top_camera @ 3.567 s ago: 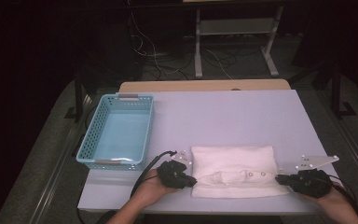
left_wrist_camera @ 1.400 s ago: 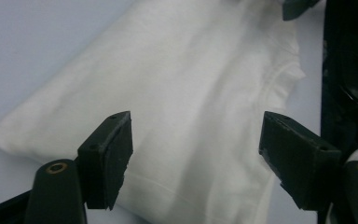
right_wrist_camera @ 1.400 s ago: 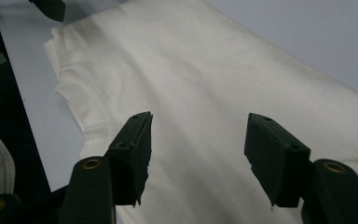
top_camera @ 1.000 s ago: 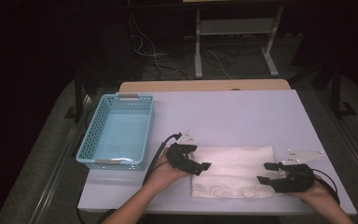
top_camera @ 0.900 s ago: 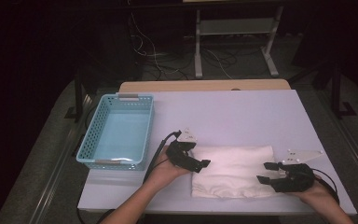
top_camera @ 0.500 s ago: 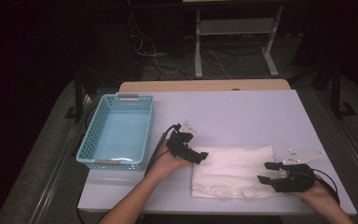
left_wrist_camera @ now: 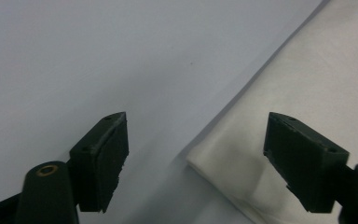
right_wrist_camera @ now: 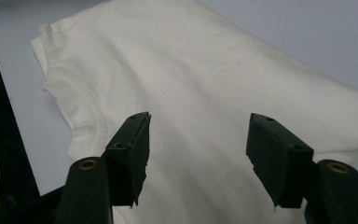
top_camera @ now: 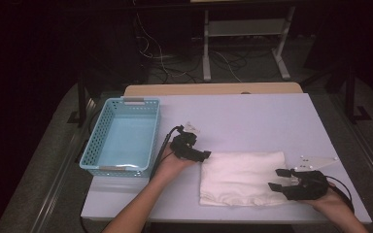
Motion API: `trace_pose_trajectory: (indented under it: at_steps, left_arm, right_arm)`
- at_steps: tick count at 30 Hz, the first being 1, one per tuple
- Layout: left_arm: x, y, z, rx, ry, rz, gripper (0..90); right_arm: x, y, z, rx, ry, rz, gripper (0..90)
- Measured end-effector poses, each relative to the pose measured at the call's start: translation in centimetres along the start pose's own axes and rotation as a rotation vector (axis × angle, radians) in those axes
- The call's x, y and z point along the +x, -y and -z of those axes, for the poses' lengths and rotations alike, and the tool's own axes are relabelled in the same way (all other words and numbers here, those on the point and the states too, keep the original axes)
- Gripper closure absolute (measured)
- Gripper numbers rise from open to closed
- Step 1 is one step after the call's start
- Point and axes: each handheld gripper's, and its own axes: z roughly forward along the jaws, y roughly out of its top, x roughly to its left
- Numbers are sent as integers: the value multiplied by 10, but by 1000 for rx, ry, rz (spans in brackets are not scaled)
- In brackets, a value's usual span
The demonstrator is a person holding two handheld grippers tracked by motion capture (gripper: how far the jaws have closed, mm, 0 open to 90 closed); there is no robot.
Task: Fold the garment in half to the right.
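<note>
While the left tongs (top_camera: 205, 155), spread and just narrowing on nothing, hover at the folded white shirt's (top_camera: 240, 177) far-left corner on the worktop (top_camera: 252, 116), the right tongs (top_camera: 278, 179) wait spread over its right edge; best pinch all layers together.

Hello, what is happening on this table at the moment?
A person works on a folded white garment with a gripper in each hand. The left gripper is at its far left corner, jaws apart and just closing, not yet gripping. The right gripper is open over its right edge. A blue basket stands at the left.
</note>
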Motion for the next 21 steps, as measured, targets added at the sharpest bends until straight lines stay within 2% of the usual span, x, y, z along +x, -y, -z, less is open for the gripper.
trace_pose_trajectory:
  at_steps: [1,5,10,15,21]
  left_arm:
    - [0,0,0,2,1,-2,301]
    - [2,1,1,13,-12,12,418]
    - [3,2,-1,33,13,23,521]
    - [1,3,-7,74,22,5,623]
    - [-3,4,-9,83,20,-27,742]
  right_arm:
    - [0,0,0,0,0,0,387]
    - [0,0,0,0,0,-1,387]
    - [0,0,0,1,2,-2,387]
    - [0,-1,1,-2,7,-3,387]
    - [-3,-4,1,-9,22,-14,387]
